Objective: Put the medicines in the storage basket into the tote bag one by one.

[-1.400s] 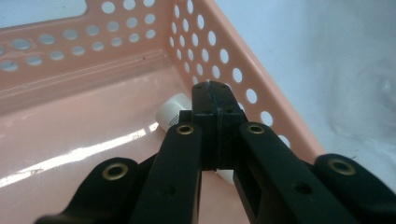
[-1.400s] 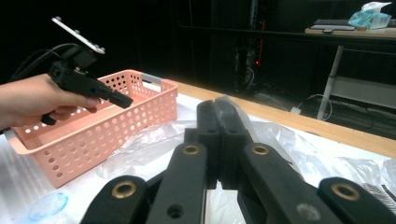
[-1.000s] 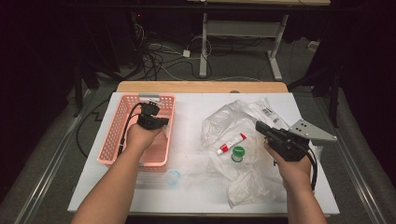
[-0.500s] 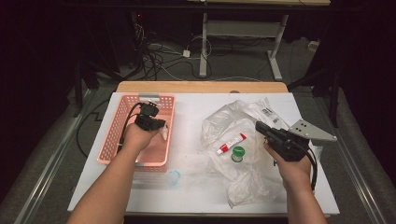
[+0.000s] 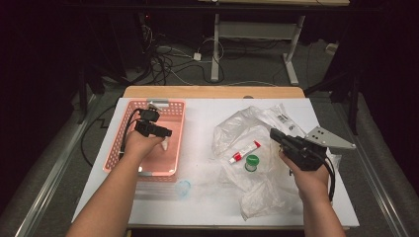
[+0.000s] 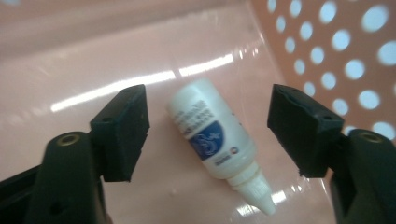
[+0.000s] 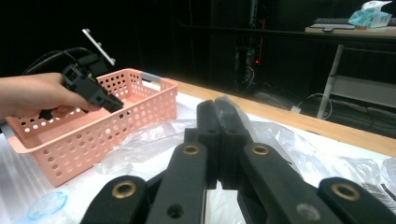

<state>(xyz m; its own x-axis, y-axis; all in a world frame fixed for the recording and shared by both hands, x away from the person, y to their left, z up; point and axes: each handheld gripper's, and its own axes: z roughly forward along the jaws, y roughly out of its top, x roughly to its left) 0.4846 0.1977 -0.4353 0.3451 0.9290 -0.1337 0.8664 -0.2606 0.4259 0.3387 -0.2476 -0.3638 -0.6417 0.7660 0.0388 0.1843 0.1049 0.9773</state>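
Note:
My left gripper (image 6: 210, 126) hangs inside the pink perforated basket (image 5: 113, 148), pointing down at its floor. Its jaws have just been opening and stand apart. A small white dropper bottle (image 6: 212, 140) with a blue label lies on the basket floor between them, touching neither pad. In the high view the bottle (image 5: 164, 144) shows just below the left gripper (image 5: 164, 134). My right gripper (image 5: 272, 132) hovers over the clear plastic bags (image 5: 257, 187) at the right, jaws pressed together with nothing in them. In the right gripper view its shut tips (image 7: 219, 112) point toward the basket (image 7: 93, 135).
A red-and-white tube (image 5: 244, 151) and a green cap (image 5: 252, 162) lie on the plastic bags. A small clear round lid (image 5: 183, 187) sits near the basket's front corner. The white tabletop (image 5: 197, 123) ends in a wooden strip at the back; cables and desk legs lie beyond.
The left hand has barely shifted over the basket, and the white bottle now lies apart from its tips on the basket floor. The right hand has not moved.

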